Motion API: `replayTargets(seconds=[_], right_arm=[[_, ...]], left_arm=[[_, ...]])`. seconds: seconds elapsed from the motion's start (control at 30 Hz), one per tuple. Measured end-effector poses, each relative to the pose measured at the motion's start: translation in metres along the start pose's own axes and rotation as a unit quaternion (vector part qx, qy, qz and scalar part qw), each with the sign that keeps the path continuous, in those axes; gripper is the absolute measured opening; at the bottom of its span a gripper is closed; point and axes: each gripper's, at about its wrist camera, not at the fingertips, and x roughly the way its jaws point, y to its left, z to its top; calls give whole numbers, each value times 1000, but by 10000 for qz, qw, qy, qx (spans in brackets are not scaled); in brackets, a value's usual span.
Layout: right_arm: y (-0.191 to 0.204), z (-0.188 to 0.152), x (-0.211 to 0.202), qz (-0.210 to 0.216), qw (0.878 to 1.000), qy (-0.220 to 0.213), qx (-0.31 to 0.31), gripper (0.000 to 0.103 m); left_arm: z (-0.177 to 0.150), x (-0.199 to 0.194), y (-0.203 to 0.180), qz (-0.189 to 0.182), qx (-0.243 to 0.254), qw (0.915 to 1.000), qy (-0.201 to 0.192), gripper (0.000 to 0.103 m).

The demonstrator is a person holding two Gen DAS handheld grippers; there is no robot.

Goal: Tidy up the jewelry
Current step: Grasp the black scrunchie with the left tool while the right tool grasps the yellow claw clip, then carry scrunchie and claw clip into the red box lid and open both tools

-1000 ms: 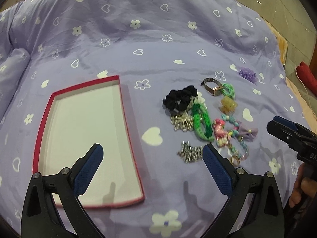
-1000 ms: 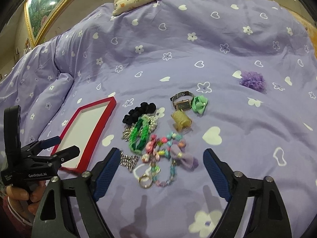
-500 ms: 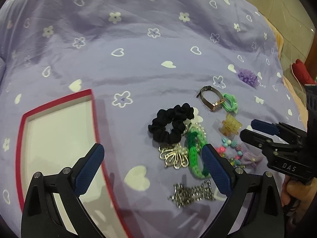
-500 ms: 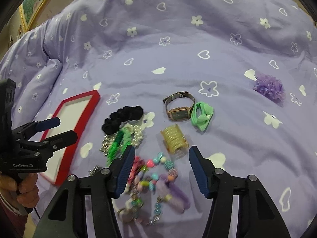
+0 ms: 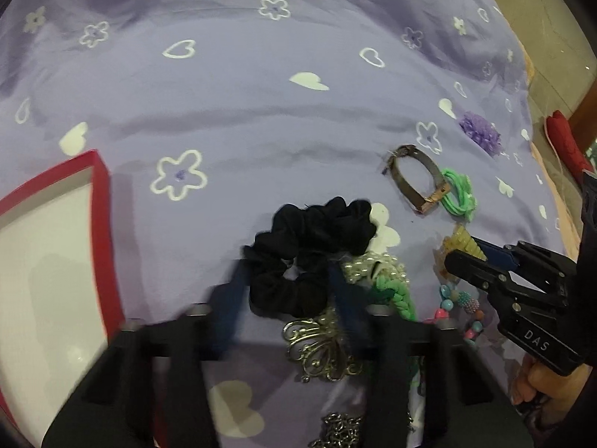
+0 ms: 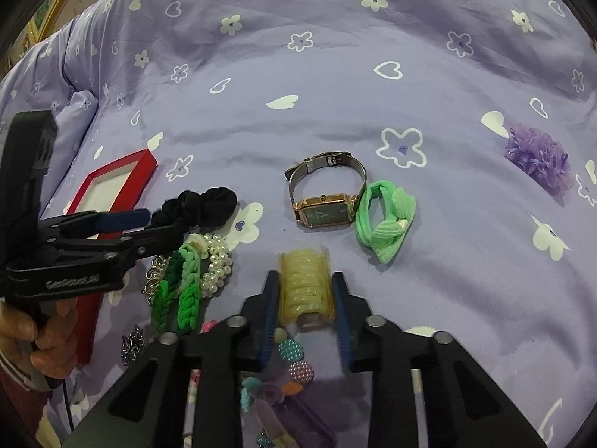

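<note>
Right gripper point(image 6: 304, 291) is straddling the yellow claw clip point(image 6: 306, 288), fingers barely apart from it; left gripper point(image 5: 285, 293) is spread around the black scrunchie point(image 5: 309, 250). I'd squeeze gently, mid-bedspread point(image 6: 335, 86).

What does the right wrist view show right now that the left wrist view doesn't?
Only the right wrist view: the watch dial and the right gripper straddling the yellow hair claw. Only the left wrist view: the red tray's white floor up close and the left gripper straddling the black scrunchie. Both: purple flower, green hair tie.
</note>
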Motion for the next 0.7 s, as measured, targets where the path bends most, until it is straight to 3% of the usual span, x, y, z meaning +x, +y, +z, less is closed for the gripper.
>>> replayTargets(seconds=[0.07, 0.17, 0.7], right_arm=[[0, 0, -1, 15, 10000, -46, 21, 26], [-1, 0, -3, 113, 9998, -97, 110, 26], [32, 6, -36, 559, 9976, -413, 25, 26]], left_arm=[[-1, -3, -3, -3, 82, 10000, -51, 16], [-2, -8, -6, -9, 170, 9998, -136, 11], [-22, -85, 17, -136, -313, 9953, -902, 10]])
